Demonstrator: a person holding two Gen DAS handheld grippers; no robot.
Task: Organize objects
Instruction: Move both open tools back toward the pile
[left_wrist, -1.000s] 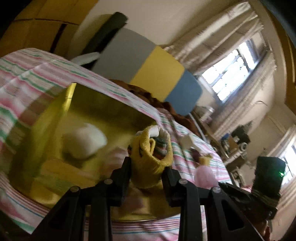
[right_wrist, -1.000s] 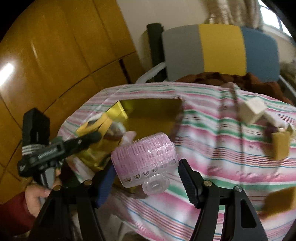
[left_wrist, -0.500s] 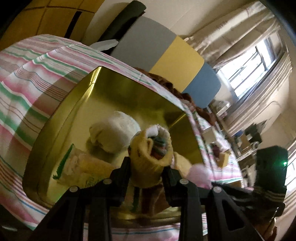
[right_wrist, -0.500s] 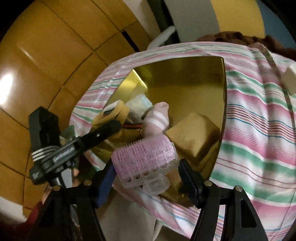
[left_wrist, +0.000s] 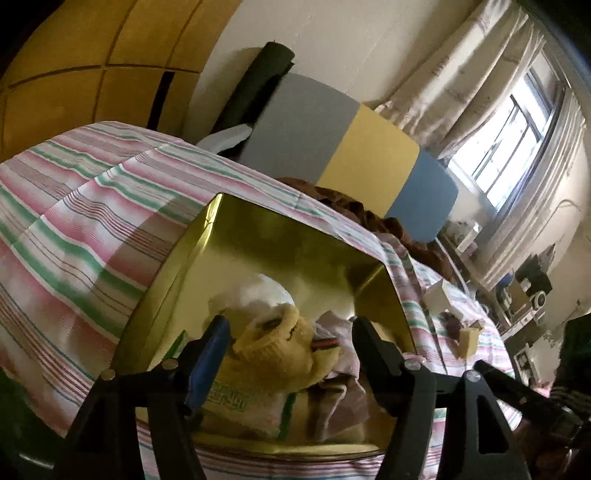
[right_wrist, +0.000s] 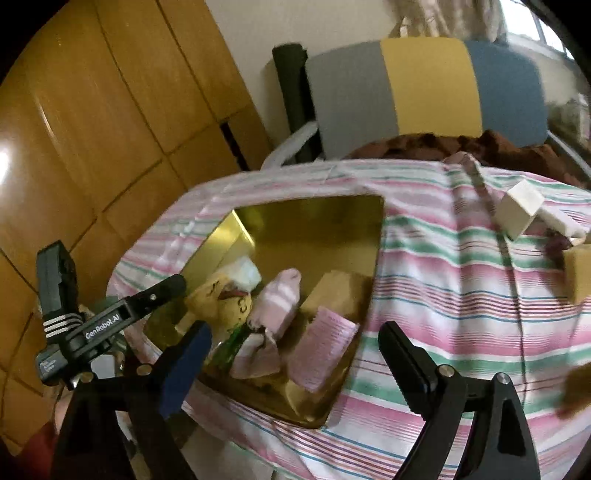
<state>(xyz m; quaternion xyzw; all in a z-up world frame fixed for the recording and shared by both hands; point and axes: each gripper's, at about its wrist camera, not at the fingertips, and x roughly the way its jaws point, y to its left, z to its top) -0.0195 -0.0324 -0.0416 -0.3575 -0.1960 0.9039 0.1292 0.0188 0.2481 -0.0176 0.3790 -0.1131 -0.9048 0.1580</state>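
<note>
A gold metal tray (left_wrist: 280, 236) (right_wrist: 314, 225) lies on the striped tablecloth. In it are a rolled yellow sock (left_wrist: 277, 350) (right_wrist: 221, 295), a white bundle (left_wrist: 266, 291), a pink striped sock (right_wrist: 280, 299), a tan block (right_wrist: 336, 291), a printed packet (left_wrist: 236, 402) and a pink hair roller (right_wrist: 325, 350) near the front right rim. My left gripper (left_wrist: 288, 350) is open, its fingers either side of the yellow sock and apart from it. My right gripper (right_wrist: 295, 365) is open and empty, just above the roller.
The striped tablecloth (right_wrist: 461, 295) carries a white block (right_wrist: 517, 206) and a yellow block (right_wrist: 576, 273) to the right. A grey, yellow and blue chair back (right_wrist: 424, 85) stands behind the table. Wooden cabinets (right_wrist: 92, 110) are at left, a window (left_wrist: 517, 147) at right.
My left gripper opened and let the yellow sock drop into the tray. My right gripper opened and released the pink hair roller, which now lies in the tray's front right corner.
</note>
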